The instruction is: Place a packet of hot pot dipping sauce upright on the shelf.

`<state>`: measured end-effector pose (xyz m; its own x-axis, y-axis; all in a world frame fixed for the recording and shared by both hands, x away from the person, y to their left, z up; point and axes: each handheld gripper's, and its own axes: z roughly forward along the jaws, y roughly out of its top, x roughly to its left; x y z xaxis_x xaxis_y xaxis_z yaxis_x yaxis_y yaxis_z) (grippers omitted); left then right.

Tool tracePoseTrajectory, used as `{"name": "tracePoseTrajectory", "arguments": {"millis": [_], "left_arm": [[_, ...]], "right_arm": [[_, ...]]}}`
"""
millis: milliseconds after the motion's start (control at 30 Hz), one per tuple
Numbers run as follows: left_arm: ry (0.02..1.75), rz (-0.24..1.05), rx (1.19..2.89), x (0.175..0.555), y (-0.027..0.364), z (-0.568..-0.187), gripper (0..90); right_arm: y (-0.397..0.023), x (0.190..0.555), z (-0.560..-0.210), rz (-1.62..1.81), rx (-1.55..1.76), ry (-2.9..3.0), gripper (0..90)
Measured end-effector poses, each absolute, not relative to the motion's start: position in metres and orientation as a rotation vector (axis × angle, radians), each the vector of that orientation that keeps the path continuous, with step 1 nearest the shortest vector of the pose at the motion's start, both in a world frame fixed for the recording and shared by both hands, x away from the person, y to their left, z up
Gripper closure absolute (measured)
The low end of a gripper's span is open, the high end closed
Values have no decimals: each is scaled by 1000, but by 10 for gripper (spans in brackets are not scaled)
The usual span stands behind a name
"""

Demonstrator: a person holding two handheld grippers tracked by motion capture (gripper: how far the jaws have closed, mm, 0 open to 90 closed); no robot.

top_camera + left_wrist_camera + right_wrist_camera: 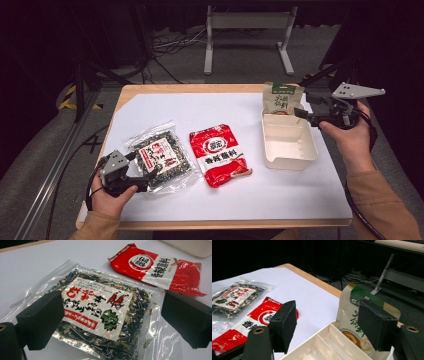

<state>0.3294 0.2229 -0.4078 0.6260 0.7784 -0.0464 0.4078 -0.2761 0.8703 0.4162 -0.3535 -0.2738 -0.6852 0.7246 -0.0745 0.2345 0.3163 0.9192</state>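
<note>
While the green pouch (pixel 283 98) leans upright in the far compartment of the white tray (pixel 289 157), my right tongs (pixel 300 115) hover over that tray with jaws spread wide, one jaw in front of the pouch and nothing pressed between them. Just left of the tray, the red packet (pixel 218 154) lies flat on the white table cover (pixel 210 107). Beside it lies the clear bag of dried greens (pixel 161 159). My left tongs (pixel 142 184) rest at the bag's near edge, jaws released and straddling it (pixel 100 315) without pinching it.
</note>
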Motion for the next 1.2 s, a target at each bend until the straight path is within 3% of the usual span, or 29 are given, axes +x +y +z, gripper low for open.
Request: {"name": "tracePoseTrajectory", "arguments": {"millis": [767, 967, 1200], "left_arm": [[902, 476, 1927, 345, 201, -391, 73], [898, 435, 2029, 362, 184, -382, 66], [875, 396, 2043, 387, 166, -382, 73]], "right_arm": [[-350, 388, -303, 1434, 853, 2057, 294], [-345, 391, -311, 1399, 857, 2115, 281], [-339, 389, -316, 1378, 823, 2170, 336]]}}
